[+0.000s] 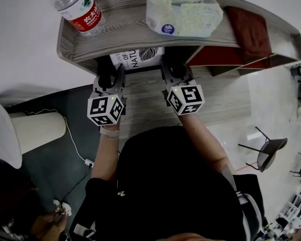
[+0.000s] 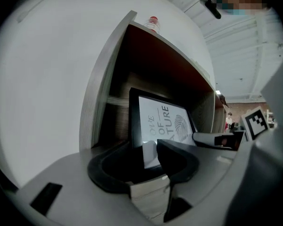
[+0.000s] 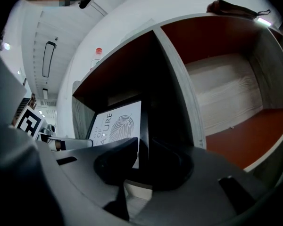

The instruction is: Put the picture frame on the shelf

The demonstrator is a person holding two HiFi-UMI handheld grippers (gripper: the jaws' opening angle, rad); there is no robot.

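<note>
The picture frame [image 1: 138, 57], black-edged with a white print, stands upright in the left compartment of the wooden shelf [image 1: 125, 31], under its top board. My left gripper [image 1: 112, 75] holds the frame's left edge and my right gripper [image 1: 176, 67] holds its right edge. In the left gripper view the frame [image 2: 160, 121] runs down between the jaws of the left gripper [image 2: 148, 157]. In the right gripper view the frame's black right edge [image 3: 144, 126] sits between the jaws of the right gripper [image 3: 141, 157]. The frame's lower edge is hidden behind the jaws.
On the shelf top stand a water bottle [image 1: 80, 6], a plastic packet [image 1: 183, 11] and a dark red cloth [image 1: 248, 29]. A grey divider [image 3: 177, 79] separates the frame's bay from a red-floored compartment [image 3: 231, 93]. A white cylinder [image 1: 35, 129] and a chair [image 1: 268, 152] flank me.
</note>
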